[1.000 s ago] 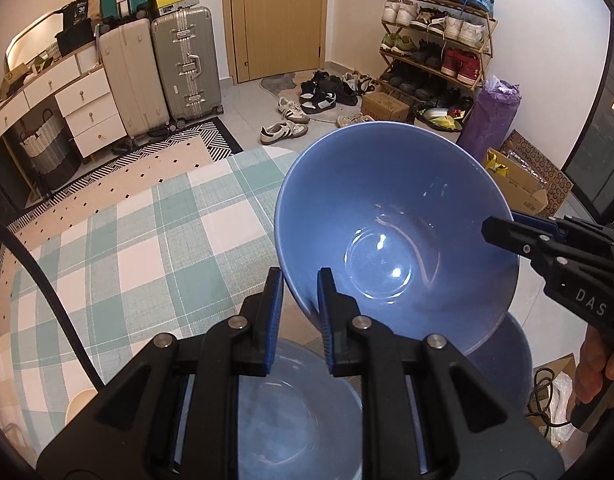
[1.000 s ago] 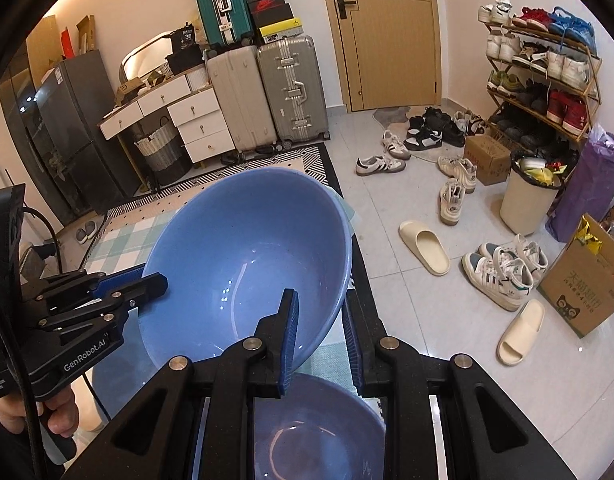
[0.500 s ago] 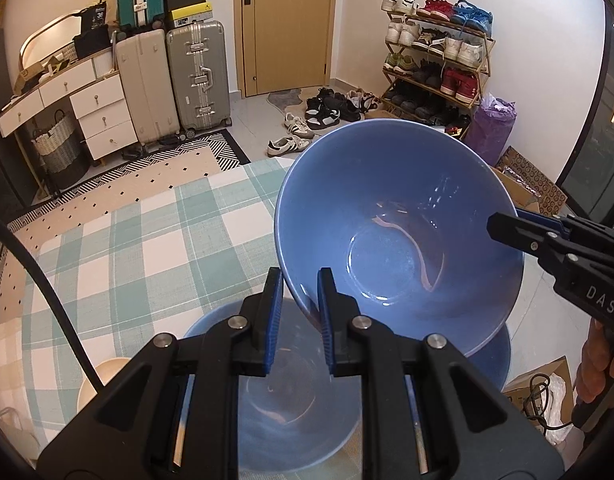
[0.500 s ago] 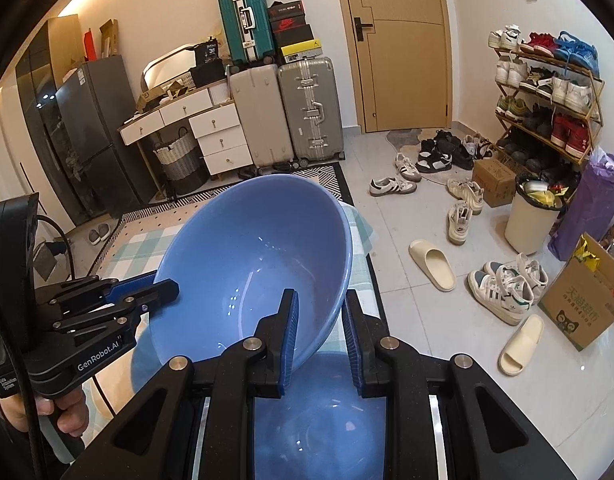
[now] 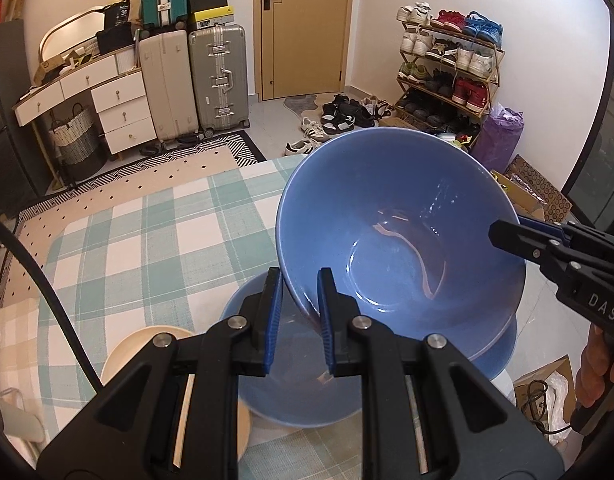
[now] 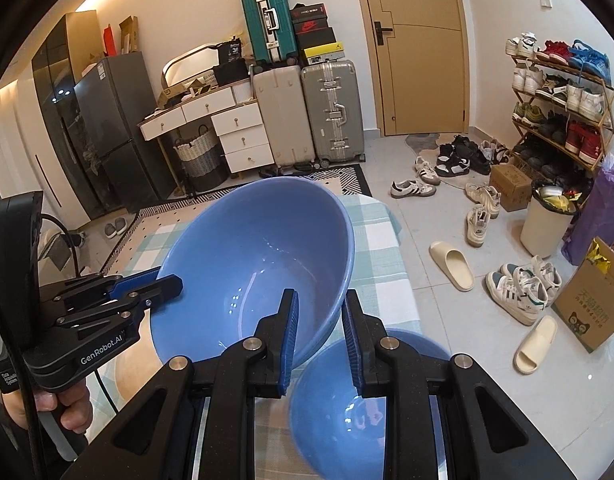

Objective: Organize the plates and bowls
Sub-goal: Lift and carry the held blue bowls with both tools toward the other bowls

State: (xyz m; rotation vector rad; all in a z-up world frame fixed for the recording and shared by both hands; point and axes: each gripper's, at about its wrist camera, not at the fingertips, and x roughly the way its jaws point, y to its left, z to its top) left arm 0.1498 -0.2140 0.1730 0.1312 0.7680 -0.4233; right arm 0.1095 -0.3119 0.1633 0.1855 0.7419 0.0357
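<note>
A large blue bowl (image 5: pixel 399 248) is held in the air between both grippers, well above the table. My left gripper (image 5: pixel 299 294) is shut on its near-left rim. My right gripper (image 6: pixel 319 318) is shut on the opposite rim; it shows at the right of the left wrist view (image 5: pixel 507 236). The bowl also fills the middle of the right wrist view (image 6: pixel 251 264). Below it a second blue bowl (image 5: pixel 283 364) stands on the table, also seen in the right wrist view (image 6: pixel 347 404). A cream plate (image 5: pixel 147 344) lies to its left.
The table carries a green and white checked cloth (image 5: pixel 147 240). A white object (image 5: pixel 11 416) sits at its left edge. Beyond the table's right edge is tiled floor with shoes, slippers (image 6: pixel 453 266), a bin (image 6: pixel 545 216) and cardboard boxes (image 6: pixel 591 304).
Both grippers have lifted the held blue bowl higher. The second bowl and the cream plate below now show more fully.
</note>
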